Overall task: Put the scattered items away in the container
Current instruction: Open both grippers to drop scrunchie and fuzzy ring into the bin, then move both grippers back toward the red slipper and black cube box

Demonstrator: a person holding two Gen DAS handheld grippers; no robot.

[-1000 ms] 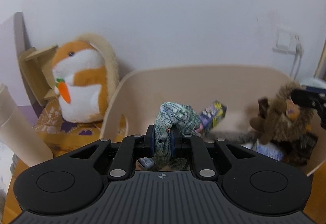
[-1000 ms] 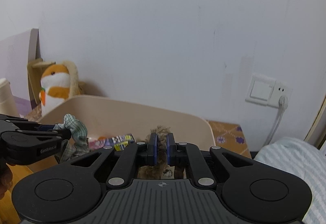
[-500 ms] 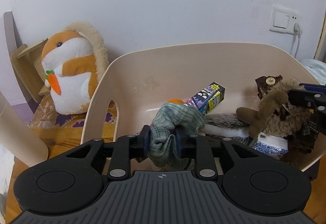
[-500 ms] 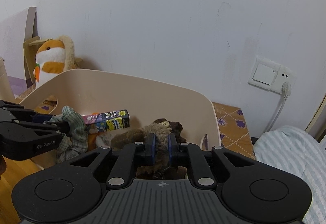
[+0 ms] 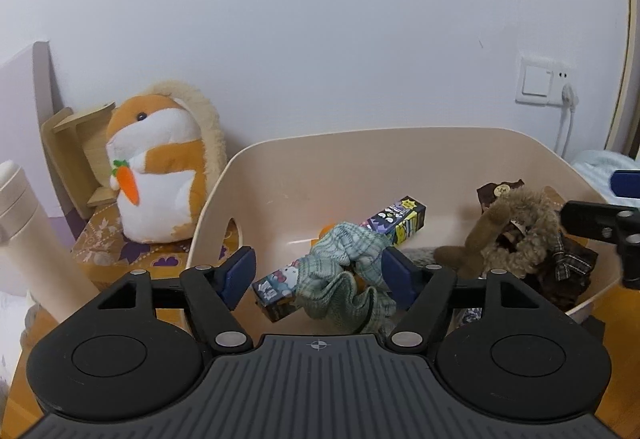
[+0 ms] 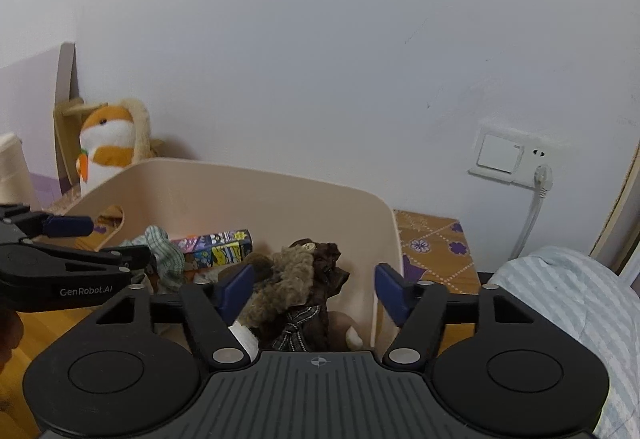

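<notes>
Both tongs newly wide, left tongs (image 5: 318,275) and right tongs (image 6: 314,289), over beige tub (image 5: 400,155) by white wall (image 5: 320,19).

Your left claw (image 5: 319,273): matt black plastic arms, ribbed grey housing, blue rubbery pads, bright metal rivets. Your right claw (image 6: 316,291): the same build.

Container (image 5: 360,159): smooth beige plastic with a soft sheen.

Green cloth (image 5: 344,275): woven check fabric, crumpled and matt.

Long box (image 5: 396,223): printed card, slightly glossy.

Brown plush toy (image 5: 516,235): curly rough pile, with dark fabric and a checked ribbon bow.

Hamster plush (image 5: 160,175): soft short pile in orange and white, with a fleecy cream trim.

Desk (image 6: 40,323): smooth, lightly glossy wood.

Bedding (image 6: 568,303): striped pale-blue cloth.

Wall (image 5: 320,19): matt paint.
</notes>
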